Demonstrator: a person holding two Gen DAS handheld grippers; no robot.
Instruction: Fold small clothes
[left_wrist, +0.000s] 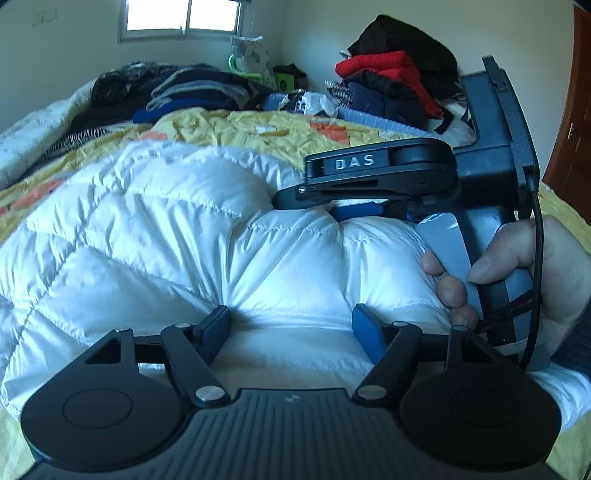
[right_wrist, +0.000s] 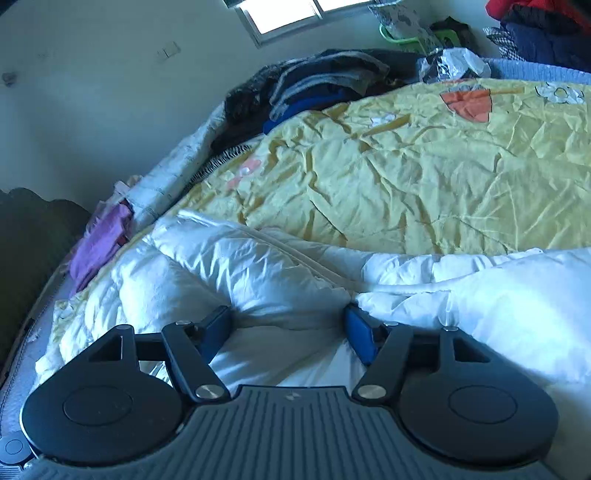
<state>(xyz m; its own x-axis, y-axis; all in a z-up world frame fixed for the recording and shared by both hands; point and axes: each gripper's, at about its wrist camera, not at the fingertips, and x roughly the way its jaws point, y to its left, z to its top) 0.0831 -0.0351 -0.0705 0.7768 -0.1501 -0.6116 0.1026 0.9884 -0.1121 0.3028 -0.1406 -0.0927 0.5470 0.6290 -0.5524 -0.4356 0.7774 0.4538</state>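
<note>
Jaws of both the left gripper (left_wrist: 290, 326) and right gripper (right_wrist: 288, 326) stand wide, each seemingly straddling — not pinching — the white puffer jacket (left_wrist: 166, 229) spread crosswise just ahead on the bed (right_wrist: 406, 166).

white puffer jacket (left_wrist: 155, 236) cut off at frame edges, right tongs (left_wrist: 334, 206) tips seemingly buried in its folds
</note>
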